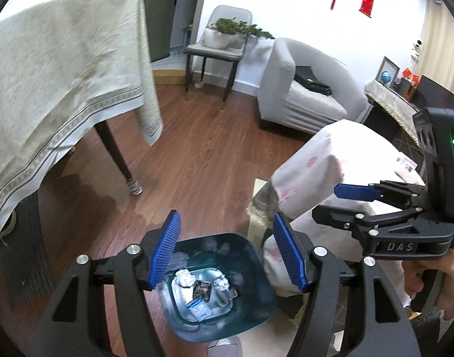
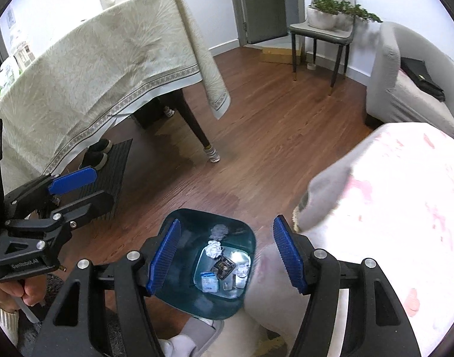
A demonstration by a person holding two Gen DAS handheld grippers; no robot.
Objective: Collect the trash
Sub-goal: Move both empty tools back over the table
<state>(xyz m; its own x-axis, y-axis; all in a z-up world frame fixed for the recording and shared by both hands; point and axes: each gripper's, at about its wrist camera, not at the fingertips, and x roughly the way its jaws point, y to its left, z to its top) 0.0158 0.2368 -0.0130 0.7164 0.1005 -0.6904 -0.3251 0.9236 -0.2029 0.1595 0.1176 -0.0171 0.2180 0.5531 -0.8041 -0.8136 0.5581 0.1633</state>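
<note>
A teal bin (image 1: 258, 300) stands on the wood floor below both grippers. Inside it lie crumpled white paper (image 1: 183, 277), a dark wrapper (image 1: 201, 290) and a blue-and-white packet (image 1: 199, 308). My left gripper (image 1: 228, 253) hovers above the bin, open, with nothing between its blue pads. In the right wrist view the same bin (image 2: 183, 294) holds the paper (image 2: 214, 249), wrapper (image 2: 224, 267) and packet (image 2: 209, 282). My right gripper (image 2: 227, 255) is also open and empty over it. Each gripper shows in the other's view: the right gripper (image 1: 338, 203) and the left gripper (image 2: 91, 190).
A table with a cream cloth (image 2: 87, 68) and its dark leg (image 2: 201, 136) stand at the left. A low surface under a white-and-pink cloth (image 2: 405, 208) crowds the bin's right side. Behind are a grey sofa (image 1: 304, 95), a chair with a plant (image 1: 218, 47), and shoes on a mat (image 2: 98, 154).
</note>
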